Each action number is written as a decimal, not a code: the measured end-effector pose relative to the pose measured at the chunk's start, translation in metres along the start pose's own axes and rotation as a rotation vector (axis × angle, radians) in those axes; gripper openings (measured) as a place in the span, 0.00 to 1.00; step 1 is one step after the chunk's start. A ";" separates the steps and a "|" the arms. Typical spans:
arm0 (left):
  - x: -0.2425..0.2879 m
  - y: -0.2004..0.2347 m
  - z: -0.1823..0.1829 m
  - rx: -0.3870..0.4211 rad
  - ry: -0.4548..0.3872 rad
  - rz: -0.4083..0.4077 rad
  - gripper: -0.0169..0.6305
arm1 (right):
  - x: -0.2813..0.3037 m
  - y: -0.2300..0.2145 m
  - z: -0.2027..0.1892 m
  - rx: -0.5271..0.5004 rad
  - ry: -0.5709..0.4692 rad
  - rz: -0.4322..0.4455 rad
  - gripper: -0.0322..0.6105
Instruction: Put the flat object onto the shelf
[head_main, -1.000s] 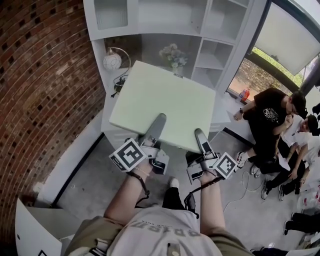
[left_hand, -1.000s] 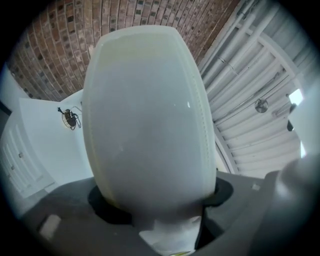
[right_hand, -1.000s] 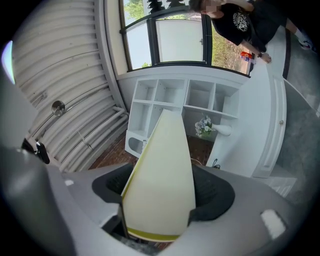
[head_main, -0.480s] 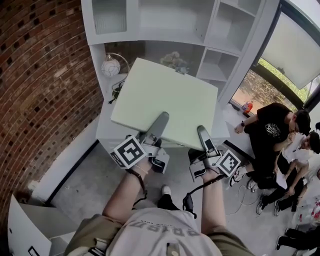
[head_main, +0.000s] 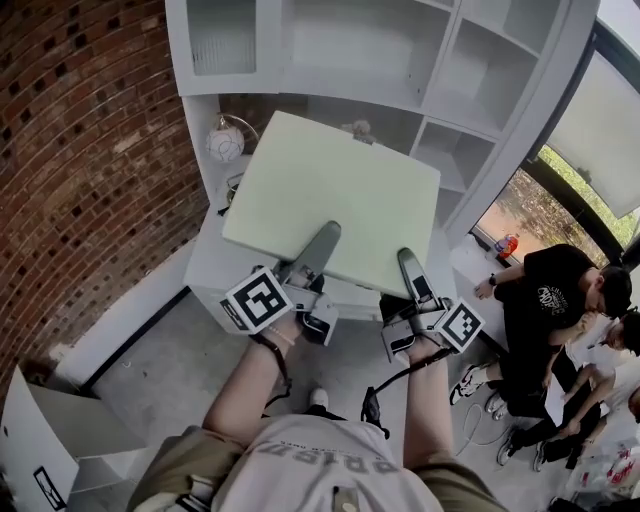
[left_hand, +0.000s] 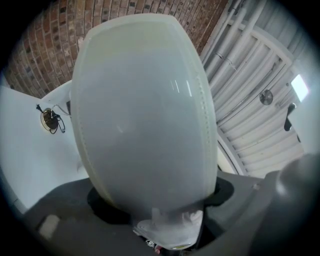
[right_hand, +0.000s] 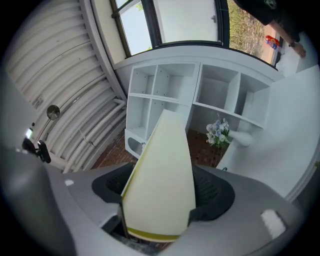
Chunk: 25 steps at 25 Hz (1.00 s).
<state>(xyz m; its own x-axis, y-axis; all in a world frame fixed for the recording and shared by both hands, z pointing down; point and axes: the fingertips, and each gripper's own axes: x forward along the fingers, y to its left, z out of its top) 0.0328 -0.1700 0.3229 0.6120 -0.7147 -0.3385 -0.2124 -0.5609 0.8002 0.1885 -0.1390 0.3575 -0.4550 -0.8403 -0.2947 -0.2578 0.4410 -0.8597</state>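
Against a brick wall (head_main: 80, 150) stands the white shelf unit (head_main: 470, 80); in front of it we hold the flat object (head_main: 335, 195) aloft, our left tongs (head_main: 322, 240) and right tongs (head_main: 408, 265) each clamped on its near edge.

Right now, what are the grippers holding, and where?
The pale green flat square pad, by its near edge: left gripper and right gripper side by side.
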 end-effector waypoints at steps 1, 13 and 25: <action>0.007 0.001 0.001 0.003 -0.008 -0.001 0.62 | 0.005 -0.002 0.007 -0.006 0.009 0.006 0.60; 0.080 0.016 0.007 0.028 -0.059 -0.012 0.62 | 0.057 -0.027 0.070 -0.034 0.066 0.063 0.60; 0.128 0.051 0.036 0.044 -0.059 -0.011 0.63 | 0.117 -0.052 0.093 -0.039 0.075 0.090 0.60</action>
<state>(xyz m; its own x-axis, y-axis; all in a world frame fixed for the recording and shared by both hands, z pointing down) 0.0731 -0.3051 0.3026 0.5691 -0.7310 -0.3764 -0.2403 -0.5857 0.7741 0.2280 -0.2900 0.3287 -0.5401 -0.7715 -0.3364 -0.2457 0.5268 -0.8137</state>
